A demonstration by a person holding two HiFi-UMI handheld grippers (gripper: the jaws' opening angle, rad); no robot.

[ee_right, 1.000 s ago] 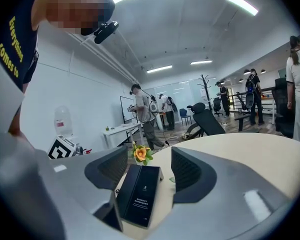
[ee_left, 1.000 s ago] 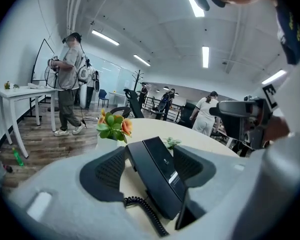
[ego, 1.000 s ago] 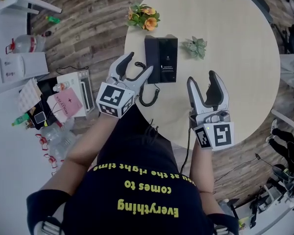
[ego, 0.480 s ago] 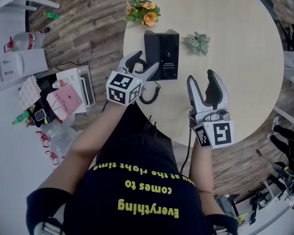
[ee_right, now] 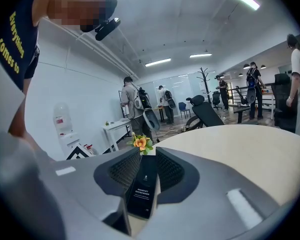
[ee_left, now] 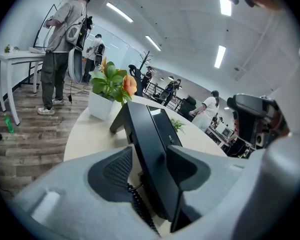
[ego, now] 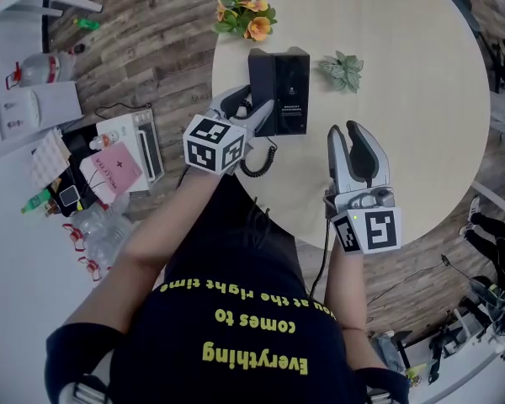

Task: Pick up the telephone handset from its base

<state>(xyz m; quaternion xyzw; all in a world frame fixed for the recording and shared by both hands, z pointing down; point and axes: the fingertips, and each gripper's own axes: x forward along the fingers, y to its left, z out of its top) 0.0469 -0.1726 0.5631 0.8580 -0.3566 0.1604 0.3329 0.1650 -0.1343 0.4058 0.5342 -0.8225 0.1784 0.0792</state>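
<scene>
Since a second ago my left gripper (ego: 252, 104) has dropped to the telephone handset (ego: 263, 78), seated on its base (ego: 291, 91) near the table (ego: 404, 74) edge. Its jaws are closing, handset between them, outer pad not touching. My right gripper (ego: 347, 135), closing on nothing, hovers over open tabletop.

The head view looks steeply down on a round table (ego: 421, 99). The left gripper (ego: 251, 105) view sits low, close against the telephone (ego: 279, 91); the right gripper (ego: 347, 133) view faces that telephone from farther back.
</scene>
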